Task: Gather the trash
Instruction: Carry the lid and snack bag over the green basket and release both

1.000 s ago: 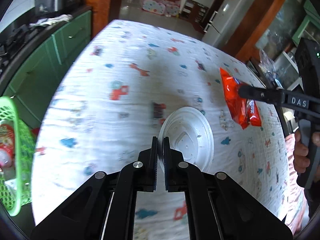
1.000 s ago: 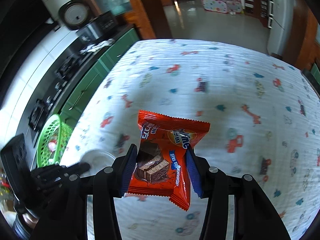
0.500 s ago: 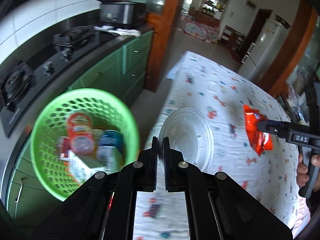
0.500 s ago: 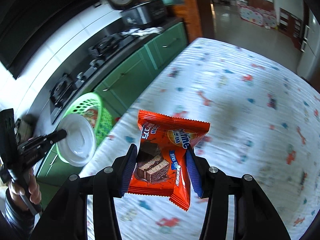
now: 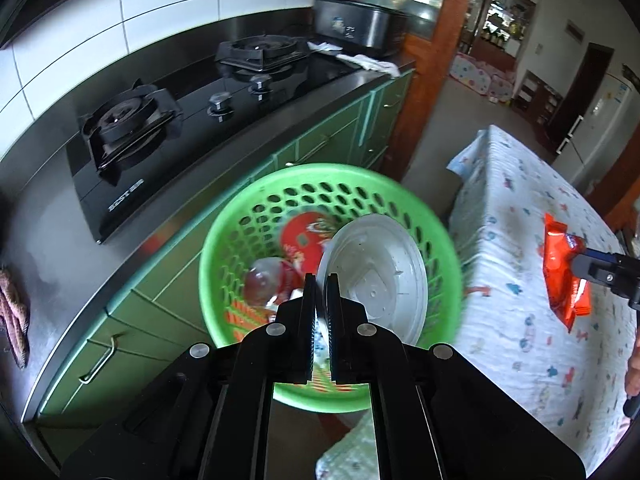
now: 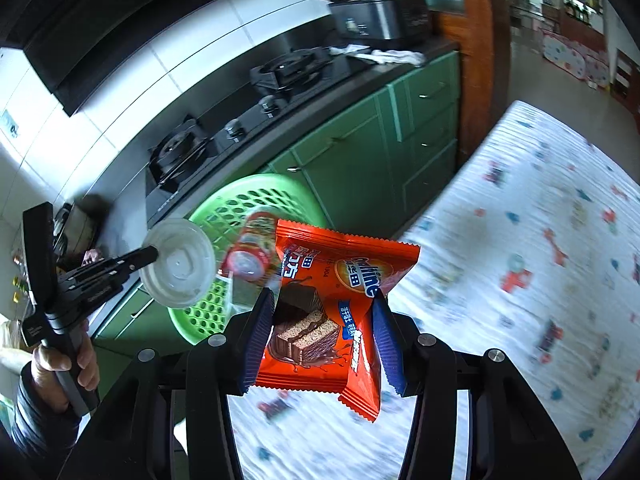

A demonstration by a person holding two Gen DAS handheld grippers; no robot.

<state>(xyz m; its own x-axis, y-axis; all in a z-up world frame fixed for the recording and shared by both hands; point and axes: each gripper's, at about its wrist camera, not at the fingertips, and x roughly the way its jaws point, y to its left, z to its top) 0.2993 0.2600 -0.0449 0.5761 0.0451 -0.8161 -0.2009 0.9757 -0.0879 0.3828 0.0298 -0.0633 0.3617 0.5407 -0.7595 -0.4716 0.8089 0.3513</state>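
Note:
My left gripper (image 5: 321, 280) is shut on the rim of a white plastic lid (image 5: 380, 276) and holds it over the green perforated basket (image 5: 256, 200), which has a red cup, a bottle and wrappers inside. In the right wrist view the same lid (image 6: 178, 264) hangs at the tip of the left gripper (image 6: 150, 256) over the basket (image 6: 256, 192). My right gripper (image 6: 320, 304) is shut on an orange wafer snack packet (image 6: 332, 304), above the table edge beside the basket. The packet (image 5: 562, 276) also shows at the right of the left wrist view.
A black gas stove (image 5: 192, 108) sits on a dark counter over green cabinets (image 6: 360, 152) behind the basket. The table with its patterned white cloth (image 6: 540, 280) lies to the right. A person's hand (image 6: 60, 360) grips the left tool's handle. A cooker (image 5: 352, 20) stands at the counter's end.
Both grippers swung left off the table toward the counter. The lid now hangs over the green basket, and the packet has reached the table's edge beside it. Both grips stayed the same.

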